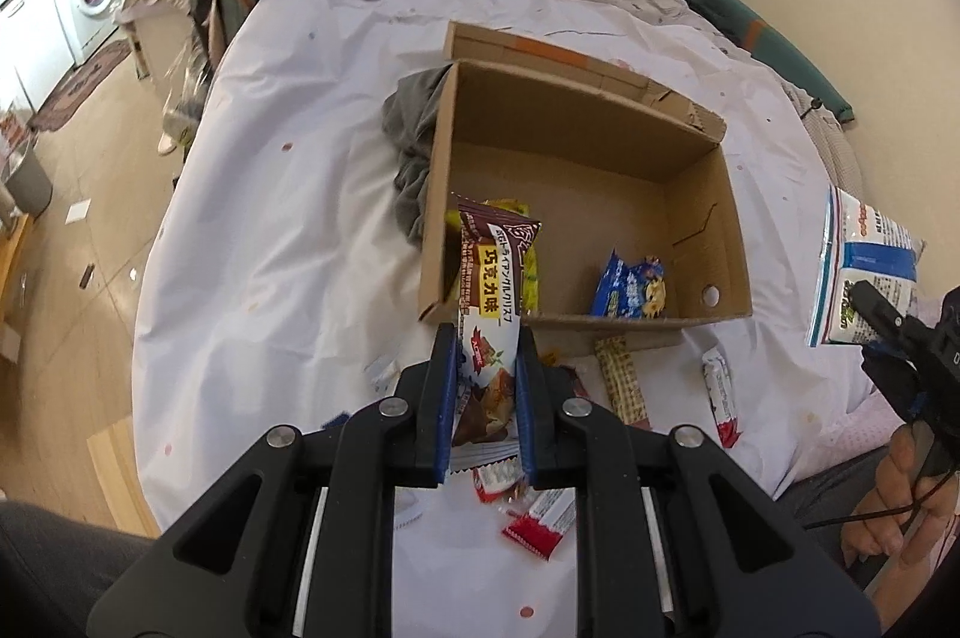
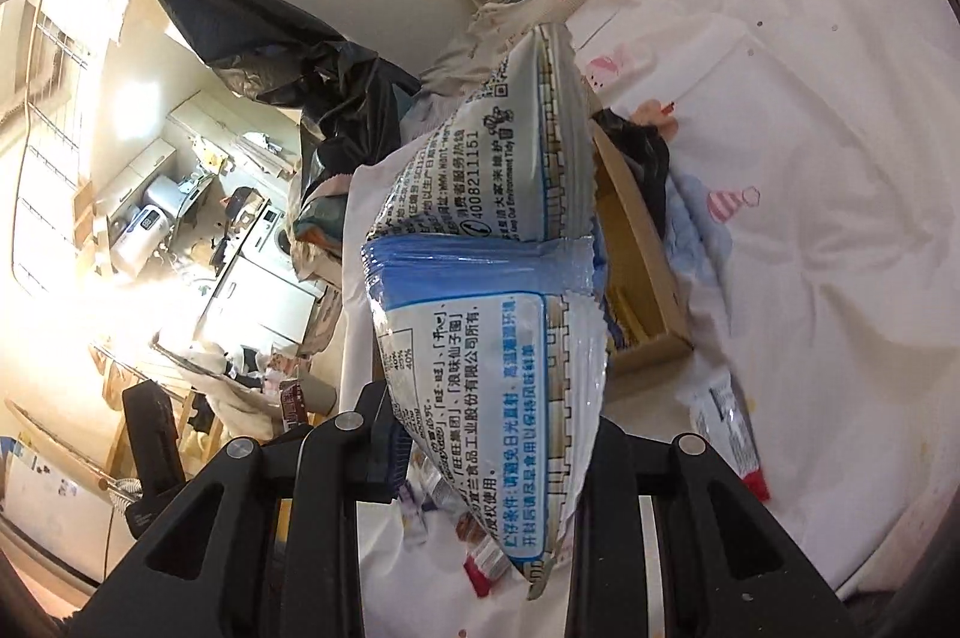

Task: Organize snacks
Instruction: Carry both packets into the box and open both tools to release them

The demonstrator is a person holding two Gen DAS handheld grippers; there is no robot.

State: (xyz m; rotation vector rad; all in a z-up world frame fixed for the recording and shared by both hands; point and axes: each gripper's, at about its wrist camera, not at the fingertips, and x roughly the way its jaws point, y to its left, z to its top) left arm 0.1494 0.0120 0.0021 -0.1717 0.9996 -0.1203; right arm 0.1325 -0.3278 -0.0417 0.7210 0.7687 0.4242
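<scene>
My left gripper (image 1: 485, 338) is shut on a brown chocolate snack bar (image 1: 489, 278), which stands upright over the near left corner of an open cardboard box (image 1: 600, 128). A blue packet (image 1: 630, 287) and a yellow packet (image 1: 525, 218) lie inside the box. At the right edge of the left wrist view, my right gripper (image 1: 873, 308) holds a white and blue snack bag (image 1: 864, 254) in the air. In the right wrist view that bag (image 2: 480, 308) fills the middle, pinched by the right gripper (image 2: 492, 416); the box (image 2: 636, 242) shows behind it.
The box sits on a white bedsheet (image 1: 288, 230). In front of it lie a waffle-pattern bar (image 1: 621, 380) and red and white bars (image 1: 720, 395), (image 1: 540, 521), (image 2: 729, 434). A grey cloth (image 1: 414, 140) lies against its left wall. Bedding is piled behind; floor (image 1: 90, 146) drops off left.
</scene>
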